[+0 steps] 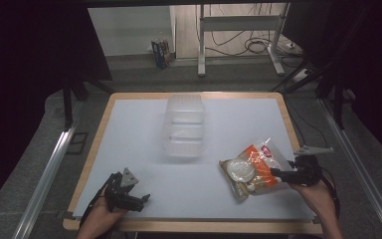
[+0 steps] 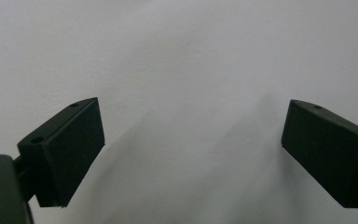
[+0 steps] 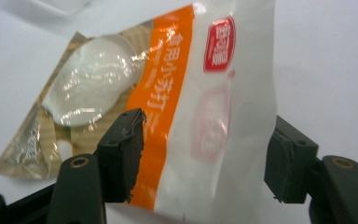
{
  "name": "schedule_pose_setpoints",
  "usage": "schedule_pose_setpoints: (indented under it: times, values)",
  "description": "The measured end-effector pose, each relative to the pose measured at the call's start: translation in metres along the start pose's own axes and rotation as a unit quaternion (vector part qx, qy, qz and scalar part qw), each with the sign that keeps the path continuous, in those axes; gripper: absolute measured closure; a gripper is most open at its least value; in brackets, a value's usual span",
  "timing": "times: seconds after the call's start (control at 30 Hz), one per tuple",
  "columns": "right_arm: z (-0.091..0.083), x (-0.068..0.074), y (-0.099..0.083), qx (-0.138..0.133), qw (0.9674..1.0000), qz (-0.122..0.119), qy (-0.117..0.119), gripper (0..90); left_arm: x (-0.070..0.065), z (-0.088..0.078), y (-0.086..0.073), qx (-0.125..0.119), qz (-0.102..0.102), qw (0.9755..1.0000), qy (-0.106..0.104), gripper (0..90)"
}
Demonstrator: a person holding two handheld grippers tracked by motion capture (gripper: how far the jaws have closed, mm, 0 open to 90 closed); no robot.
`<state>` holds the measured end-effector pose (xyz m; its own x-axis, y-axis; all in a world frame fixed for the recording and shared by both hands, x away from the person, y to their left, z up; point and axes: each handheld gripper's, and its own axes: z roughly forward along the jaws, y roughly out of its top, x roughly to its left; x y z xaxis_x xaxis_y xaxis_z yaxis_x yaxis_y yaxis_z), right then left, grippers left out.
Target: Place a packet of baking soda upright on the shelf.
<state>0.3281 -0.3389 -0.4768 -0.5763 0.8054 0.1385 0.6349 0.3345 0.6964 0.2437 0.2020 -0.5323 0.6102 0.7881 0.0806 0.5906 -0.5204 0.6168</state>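
Observation:
A snack packet (image 1: pixel 251 172), white and orange with a red label and a clear window over a round white piece, lies on the white table top at the right front. My right gripper (image 1: pixel 274 173) reaches it from the right. In the right gripper view the packet's white end (image 3: pixel 186 93) stands between the two black jaws of the right gripper (image 3: pixel 205 154), which are spread wide to either side of it and do not squeeze it. My left gripper (image 1: pixel 146 199) rests near the front left edge, open, with bare table between its jaws (image 2: pixel 193 140).
A clear plastic container (image 1: pixel 184 127) stands in the middle of the table, toward the back. The white table top (image 1: pixel 129 129) has a wooden rim. Metal rails run along both sides, and a desk frame with cables stands beyond the far edge.

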Motion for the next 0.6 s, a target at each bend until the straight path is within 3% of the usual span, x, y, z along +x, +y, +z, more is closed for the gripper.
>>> schedule_pose_setpoints:
  times: [0.27, 0.37, 0.43, 0.47, 0.5, 0.53, 0.6]
  values:
    - [0.023, -0.001, 0.018, 0.020, 0.9996, -0.008, 0.020, 44.8, 0.001, 0.000, 0.000, 0.000, -0.001, 1.0000, -0.001, 5.9]
    - [0.035, 0.001, 0.025, 0.041, 0.9985, -0.012, 0.034, 56.4, 0.001, -0.001, 0.000, -0.001, -0.001, 1.0000, -0.001, 5.9]
    - [0.037, 0.002, 0.026, 0.047, 0.9981, -0.012, 0.037, 59.4, 0.001, -0.001, 0.000, -0.001, -0.001, 1.0000, -0.001, 5.8]
    - [0.040, 0.002, 0.027, 0.053, 0.9977, -0.014, 0.039, 64.8, 0.001, -0.001, 0.000, -0.001, -0.001, 1.0000, -0.001, 5.9]
    - [0.042, 0.004, 0.029, 0.057, 0.9977, -0.016, 0.032, 77.2, 0.001, -0.001, 0.000, -0.001, -0.001, 1.0000, -0.001, 5.8]
    - [0.042, 0.004, 0.029, 0.057, 0.9977, -0.016, 0.032, 77.2, 0.001, -0.001, 0.000, -0.001, -0.001, 1.0000, -0.001, 5.9]
    - [0.039, 0.005, 0.031, 0.054, 0.9980, -0.017, 0.028, 87.9, 0.001, 0.000, 0.000, -0.001, -0.001, 1.0000, -0.001, 5.9]
